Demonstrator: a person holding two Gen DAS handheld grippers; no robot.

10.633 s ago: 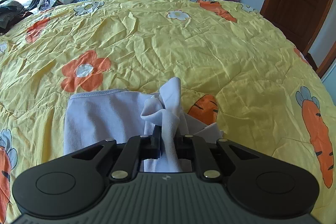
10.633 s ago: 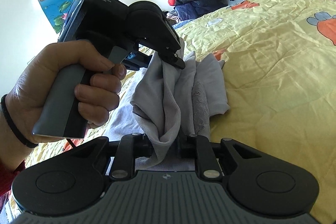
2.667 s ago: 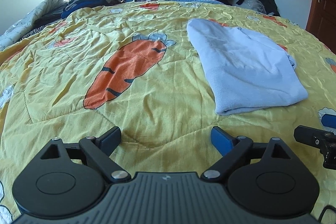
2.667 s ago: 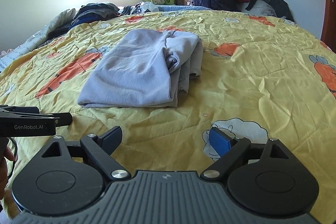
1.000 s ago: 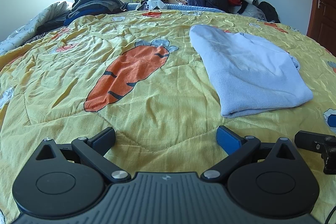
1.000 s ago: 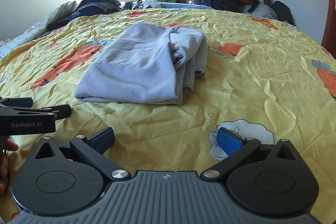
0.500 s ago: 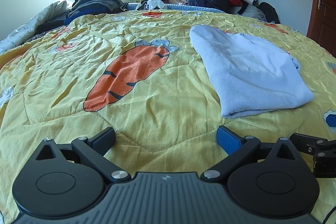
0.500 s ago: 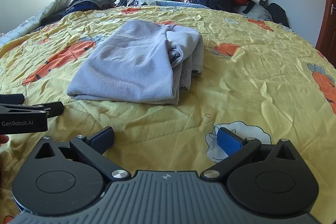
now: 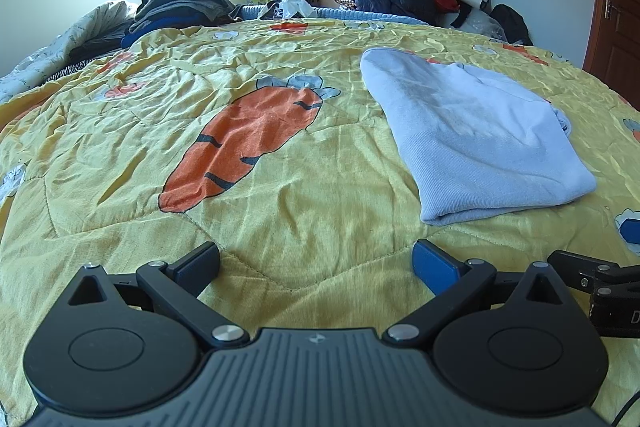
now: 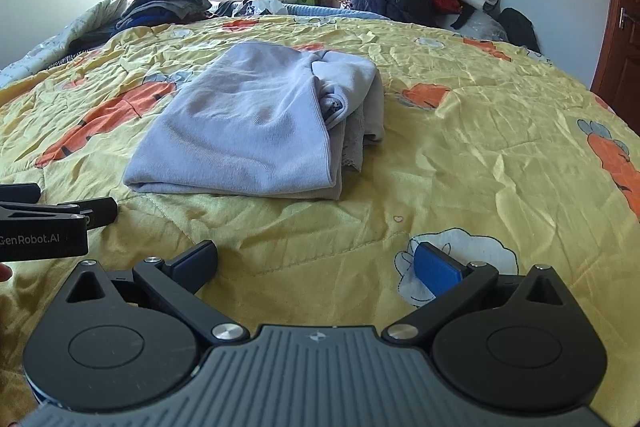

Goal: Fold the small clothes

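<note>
The folded pale-blue knit garment (image 10: 248,123) lies mid-frame on the yellow carrot-print bedspread (image 10: 460,163); left gripper (image 9: 316,263) and right gripper (image 10: 316,263) both spread, empty.

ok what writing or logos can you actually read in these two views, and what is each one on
"GenRobot.AI": white lettering on the side of the left gripper, seen at the left edge of the right wrist view; its first letter is partly cut off.
"D": a single white letter on the body of the right gripper, at the right edge of the left wrist view; the rest is out of frame.
A small emblem on each camera-side gripper housing: a logo, no readable letters.
Nothing readable elsewhere.
</note>
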